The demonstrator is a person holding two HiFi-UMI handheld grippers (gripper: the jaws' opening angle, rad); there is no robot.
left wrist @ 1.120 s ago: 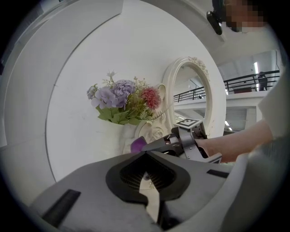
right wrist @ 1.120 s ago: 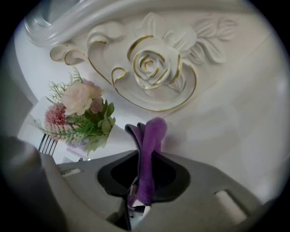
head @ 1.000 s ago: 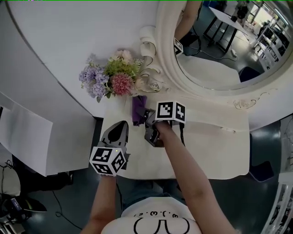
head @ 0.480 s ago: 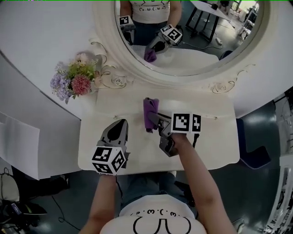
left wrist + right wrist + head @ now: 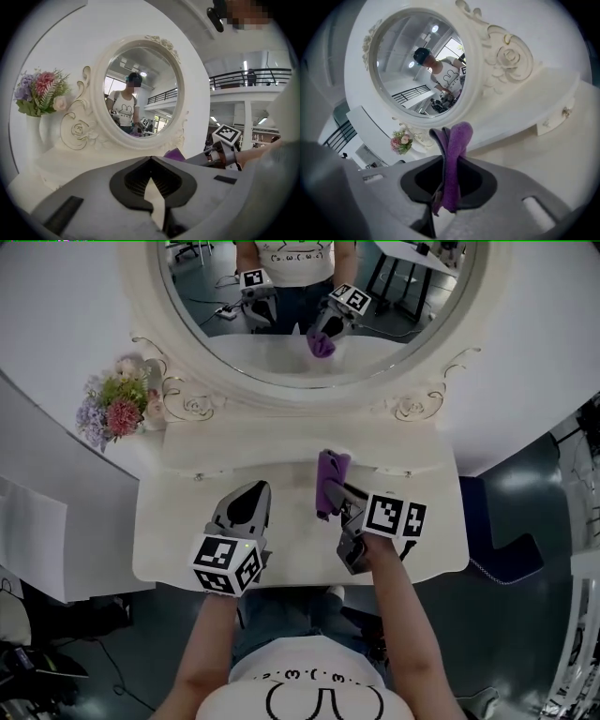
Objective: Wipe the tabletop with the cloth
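Two grippers are over the white surface in front of the round mirror. The right gripper has its jaws closed tight on the purple cloth, which is pinched as a folded strip. Its free end sticks out past the jaw tips toward the raised ledge at the back. In the right gripper view the cloth stands up between the jaws of the right gripper; I cannot tell whether it presses on the surface. A second ago the cloth was at the back left, just beside the flowers. Since then it has been carried to the right, past the middle, and is now well apart from them. The left gripper has stayed over the front left part, its jaws together and nothing between them, as the left gripper view shows. More of the mirror shows than before, with both grippers and the cloth reflected.
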